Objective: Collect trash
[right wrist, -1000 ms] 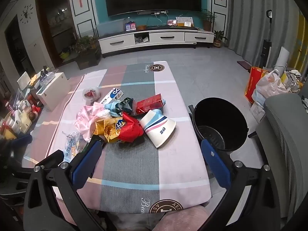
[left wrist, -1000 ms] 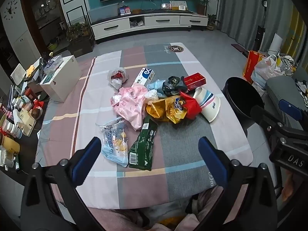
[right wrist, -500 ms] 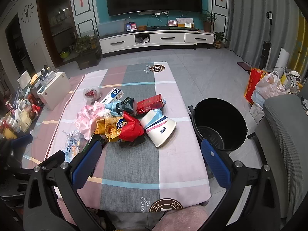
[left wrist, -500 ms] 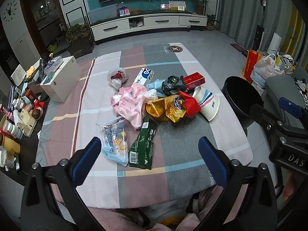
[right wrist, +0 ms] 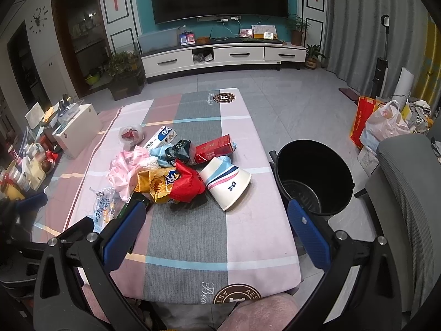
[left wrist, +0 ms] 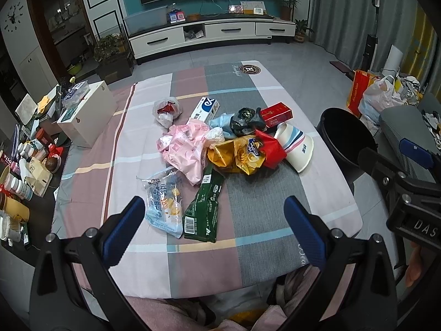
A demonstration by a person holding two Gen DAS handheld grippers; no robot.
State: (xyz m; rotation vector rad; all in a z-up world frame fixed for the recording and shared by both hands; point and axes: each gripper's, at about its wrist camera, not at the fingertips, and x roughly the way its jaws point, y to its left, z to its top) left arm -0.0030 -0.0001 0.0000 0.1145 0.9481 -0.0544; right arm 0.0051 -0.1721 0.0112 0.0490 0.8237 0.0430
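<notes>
I hold my left gripper (left wrist: pixel 213 211) and my right gripper (right wrist: pixel 217 215) above the near edge of the tabletop (left wrist: pixel 264 193), both with jaws spread wide and nothing between them. The trash sits in one loose heap near the middle of the striped cloth. I count one paper cup (right wrist: pixel 226 183) lying on its side, one red carton (right wrist: pixel 213 147), one red wrapper (right wrist: pixel 187 183), one yellow snack bag (right wrist: pixel 154 183), one pink plastic bag (left wrist: pixel 184 149), one dark green packet (left wrist: pixel 205 209), one clear printed bag (left wrist: pixel 165 202), one white-and-blue box (left wrist: pixel 205 109), one black crumpled bag (left wrist: pixel 245 120) and one small clear bag (left wrist: pixel 166 110) with red inside, set apart on the far left. One black bin (right wrist: pixel 312 176) stands on the floor just beside the tabletop's right edge.
</notes>
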